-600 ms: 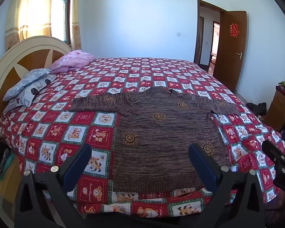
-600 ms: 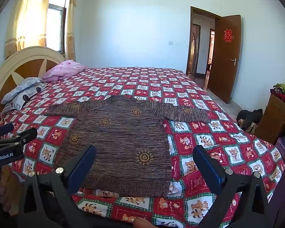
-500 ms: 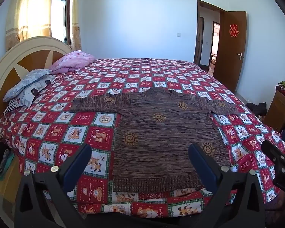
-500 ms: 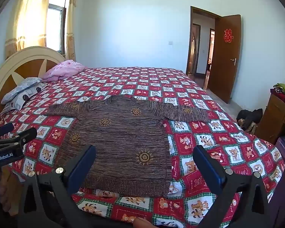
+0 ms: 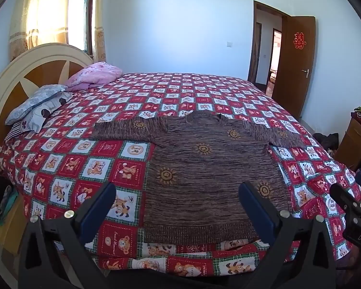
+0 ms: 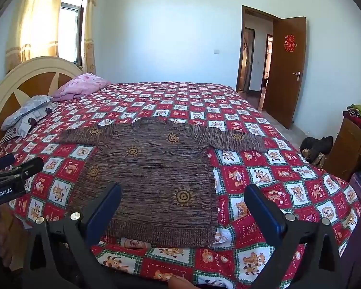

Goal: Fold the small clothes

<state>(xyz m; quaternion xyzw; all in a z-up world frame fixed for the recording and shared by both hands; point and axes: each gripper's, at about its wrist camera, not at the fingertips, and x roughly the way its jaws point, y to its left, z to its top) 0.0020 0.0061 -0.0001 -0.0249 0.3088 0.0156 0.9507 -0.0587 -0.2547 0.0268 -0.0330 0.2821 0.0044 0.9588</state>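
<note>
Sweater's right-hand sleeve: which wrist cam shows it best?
Right wrist: the sweater sleeve lies nearer centre, whole, cuff included. Left wrist shows the same sleeve farther right, more foreshortened and dimmer.

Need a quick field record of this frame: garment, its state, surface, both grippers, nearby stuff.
garment: brown knit sweater with sun motifs
state: spread flat, both sleeves out sideways, unfolded
surface: bed with red checked bedspread
hem: toward the cameras, near the bed edge
left gripper: open, above the hem, holding nothing
right gripper: open, above the hem, holding nothing
nearby: pillows by the headboard, open wooden door
</note>
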